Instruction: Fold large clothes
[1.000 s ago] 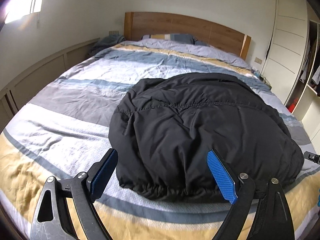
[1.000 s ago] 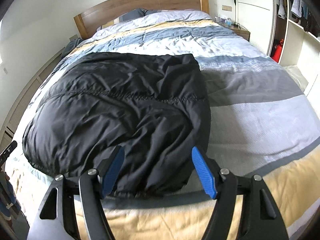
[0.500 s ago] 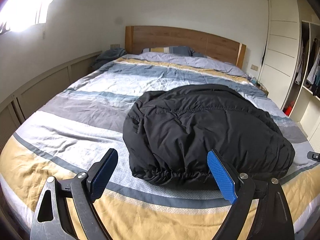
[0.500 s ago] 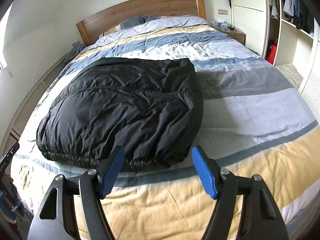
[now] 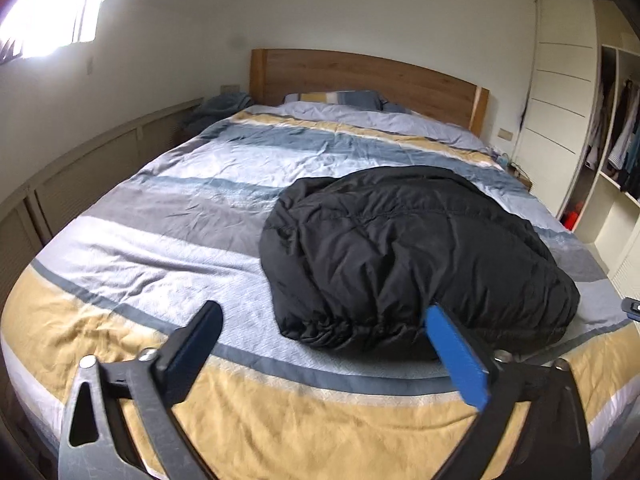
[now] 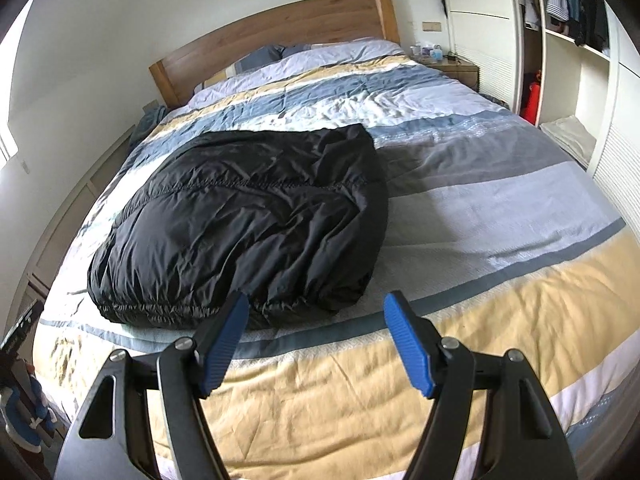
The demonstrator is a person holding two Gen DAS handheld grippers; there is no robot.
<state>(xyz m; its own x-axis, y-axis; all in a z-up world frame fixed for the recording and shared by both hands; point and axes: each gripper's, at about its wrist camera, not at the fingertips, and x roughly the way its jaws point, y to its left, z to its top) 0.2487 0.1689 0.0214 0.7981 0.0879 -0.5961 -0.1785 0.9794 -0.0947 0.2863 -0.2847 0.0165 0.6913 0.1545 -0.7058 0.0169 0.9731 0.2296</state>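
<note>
1. Left wrist view: left gripper (image 5: 320,344) jaws opening, nothing between them.
2. Right gripper (image 6: 316,340) opening too, empty.
3. Black jacket (image 6: 248,220) lies folded on striped bed (image 6: 500,208); its puffy fill may spring the fold open.

No readable text, label, brand, number or sign anywhere in either view. Nothing printed on the black jacket (image 5: 404,256), the striped duvet (image 5: 168,240) or the wooden headboard (image 6: 280,28). Small items at upper right of the right wrist view, on the nightstand (image 6: 456,66), too small and blurred to read.
</note>
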